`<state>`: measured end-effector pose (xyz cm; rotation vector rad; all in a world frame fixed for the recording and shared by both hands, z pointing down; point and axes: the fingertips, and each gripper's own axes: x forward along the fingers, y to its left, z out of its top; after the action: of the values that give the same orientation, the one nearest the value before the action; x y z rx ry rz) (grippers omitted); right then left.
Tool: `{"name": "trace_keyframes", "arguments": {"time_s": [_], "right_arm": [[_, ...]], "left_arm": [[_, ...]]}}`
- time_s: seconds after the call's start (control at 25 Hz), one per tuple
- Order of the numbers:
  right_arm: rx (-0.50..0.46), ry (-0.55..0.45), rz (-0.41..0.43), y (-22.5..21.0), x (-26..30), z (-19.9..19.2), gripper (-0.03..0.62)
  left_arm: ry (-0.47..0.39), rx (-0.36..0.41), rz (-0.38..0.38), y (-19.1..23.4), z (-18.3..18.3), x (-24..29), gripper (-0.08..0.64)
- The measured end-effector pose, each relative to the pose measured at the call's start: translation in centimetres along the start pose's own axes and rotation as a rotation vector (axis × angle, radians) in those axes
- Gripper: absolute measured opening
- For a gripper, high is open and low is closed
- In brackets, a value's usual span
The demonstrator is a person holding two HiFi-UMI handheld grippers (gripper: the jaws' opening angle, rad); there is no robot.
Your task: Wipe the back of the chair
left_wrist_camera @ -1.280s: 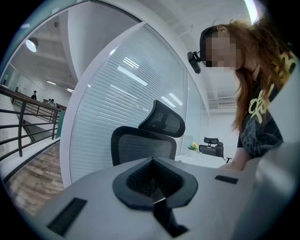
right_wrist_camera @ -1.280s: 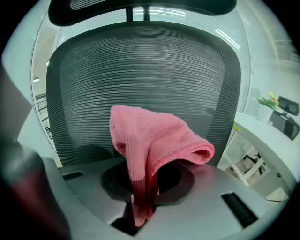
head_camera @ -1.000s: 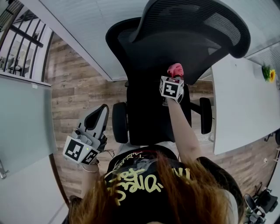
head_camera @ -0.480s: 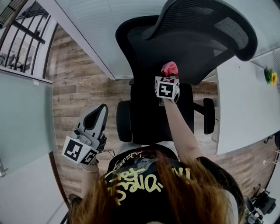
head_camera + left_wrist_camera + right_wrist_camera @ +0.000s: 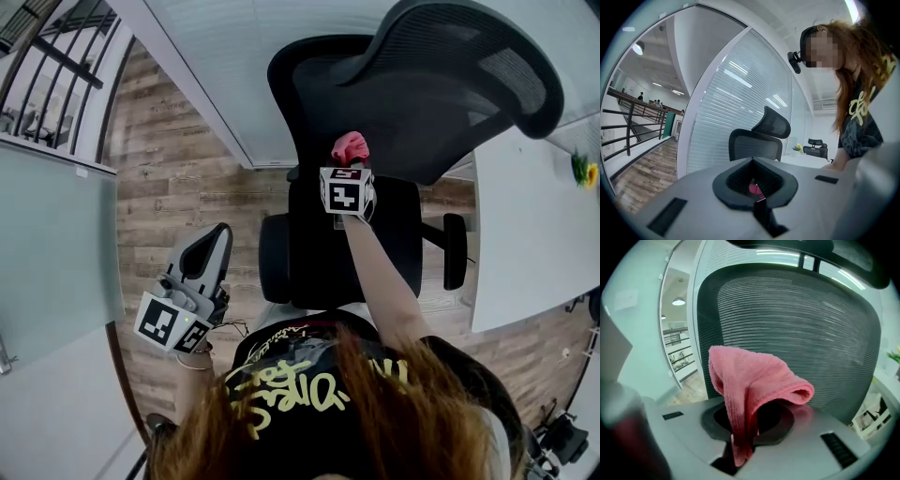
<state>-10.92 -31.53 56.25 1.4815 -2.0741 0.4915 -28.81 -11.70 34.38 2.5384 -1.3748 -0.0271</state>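
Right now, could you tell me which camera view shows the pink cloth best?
The right gripper view: the pink cloth fills the middle, pinched in the right gripper, before the chair back. The head view shows a small pink tuft beyond the marker cube. The left gripper view shows at most a pink speck.

Office chair: black, upright, with a curved mesh headrest on top.
Backrest: dark, finely ribbed mesh in a black frame, bowed and upright.
Cloth: pink, ribbed weave, folded over. Its lower end is pinched between the jaws of the right gripper, and its fold stands up just in front of the backrest mesh. Whether it touches the mesh cannot be told.
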Motion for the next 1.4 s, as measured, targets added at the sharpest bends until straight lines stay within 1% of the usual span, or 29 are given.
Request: {"name": "trace_keyframes", "arguments": {"time_s": [0.36, 0.64, 0.96, 1.08, 1.28, 1.4], "right_arm": [[-0.018, 0.006, 0.054, 3.7, 0.6, 0.3, 0.063], [-0.058, 0.017, 0.090, 6.1, 0.8, 0.0, 0.063], [-0.102, 0.017, 0.152, 8.9, 1.1, 0.1, 0.063], [-0.121, 0.005, 0.196, 9.7, 1.0, 0.1, 0.063], [-0.100, -0.028, 0.254, 9.6, 0.2, 0.5, 0.063], [-0.089, -0.071, 0.260, 8.0, -1.1, 1.6, 0.063]], "left_arm": [[0.004, -0.006, 0.010, 0.9, -0.1, -1.0, -0.006], [0.001, -0.003, 0.025, 1.5, 0.0, -2.0, -0.006], [0.010, 0.003, 0.031, 2.0, 0.2, -2.6, -0.006], [0.018, 0.008, 0.031, 1.9, 0.1, -2.6, -0.006], [0.022, 0.017, 0.004, 0.8, 0.2, -1.4, -0.006], [0.023, 0.020, -0.020, -0.1, 0.3, -0.3, -0.006]]}}
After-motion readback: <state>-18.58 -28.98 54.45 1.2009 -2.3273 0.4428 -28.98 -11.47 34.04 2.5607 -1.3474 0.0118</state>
